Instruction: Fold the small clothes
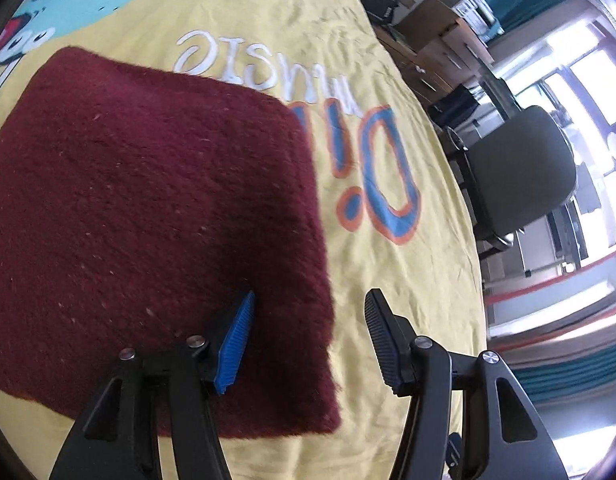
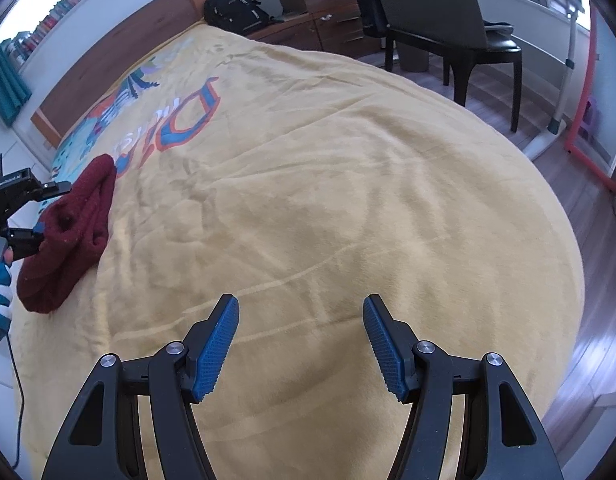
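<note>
A dark red knitted garment [image 1: 148, 220] lies on the yellow printed bedspread [image 1: 387, 280]. In the left wrist view it looks flat and roughly square. My left gripper [image 1: 308, 312] is open just above its near right corner, one finger over the knit and the other over the bedspread. In the right wrist view the same garment [image 2: 72, 216] lies bunched at the far left, with the left gripper [image 2: 44, 216] at its left edge. My right gripper [image 2: 300, 320] is open and empty over bare bedspread [image 2: 327, 180], well right of the garment.
A wooden headboard [image 2: 120, 44] runs along the far side of the bed. A black backpack [image 2: 234, 10], wooden drawers [image 2: 327, 0] and a dark chair [image 2: 447, 28] stand beyond the bed. Wooden floor [image 2: 595, 280] lies to the right.
</note>
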A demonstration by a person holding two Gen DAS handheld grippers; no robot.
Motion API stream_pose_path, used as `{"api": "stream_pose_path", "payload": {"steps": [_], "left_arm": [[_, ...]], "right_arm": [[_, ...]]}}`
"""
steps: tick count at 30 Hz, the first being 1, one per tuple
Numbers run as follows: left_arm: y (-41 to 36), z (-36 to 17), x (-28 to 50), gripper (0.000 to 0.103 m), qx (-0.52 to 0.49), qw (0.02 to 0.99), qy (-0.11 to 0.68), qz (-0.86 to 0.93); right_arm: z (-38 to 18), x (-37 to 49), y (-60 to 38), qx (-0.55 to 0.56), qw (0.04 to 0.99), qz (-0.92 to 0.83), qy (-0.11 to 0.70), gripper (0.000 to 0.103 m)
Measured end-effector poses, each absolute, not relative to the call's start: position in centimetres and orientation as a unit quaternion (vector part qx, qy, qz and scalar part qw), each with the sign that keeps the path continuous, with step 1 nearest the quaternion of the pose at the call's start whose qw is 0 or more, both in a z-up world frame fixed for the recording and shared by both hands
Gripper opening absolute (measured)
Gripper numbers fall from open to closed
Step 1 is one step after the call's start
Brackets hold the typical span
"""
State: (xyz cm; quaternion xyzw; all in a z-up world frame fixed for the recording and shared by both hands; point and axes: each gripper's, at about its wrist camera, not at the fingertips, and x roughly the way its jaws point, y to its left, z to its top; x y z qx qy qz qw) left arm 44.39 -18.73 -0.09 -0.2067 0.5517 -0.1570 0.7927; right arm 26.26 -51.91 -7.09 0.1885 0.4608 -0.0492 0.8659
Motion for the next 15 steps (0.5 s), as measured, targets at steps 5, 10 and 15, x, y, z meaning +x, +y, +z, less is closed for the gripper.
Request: {"api": "stream_pose_path", "payload": {"steps": [5, 10, 15], "left_arm": [[-18.6, 1.7, 43.8, 0.051, -0.195, 0.795, 0.541, -0.193], [-18.2, 3.9, 42.6, 0.052, -0.167, 0.806, 0.52, -0.228], [-16.9, 5.2, 41.0, 0.052, -0.137, 0.821, 0.504, -0.231]], "right_arm": [[-6.0, 25.4, -52.2, 0.185, 0.869, -0.056, 0.456, 0.066], [-4.6, 24.9, -51.4, 0.176, 0.873, -0.054, 0.451, 0.066], [-3.2, 24.8, -49.5, 0.165, 0.877, -0.04, 0.449, 0.066]]}}
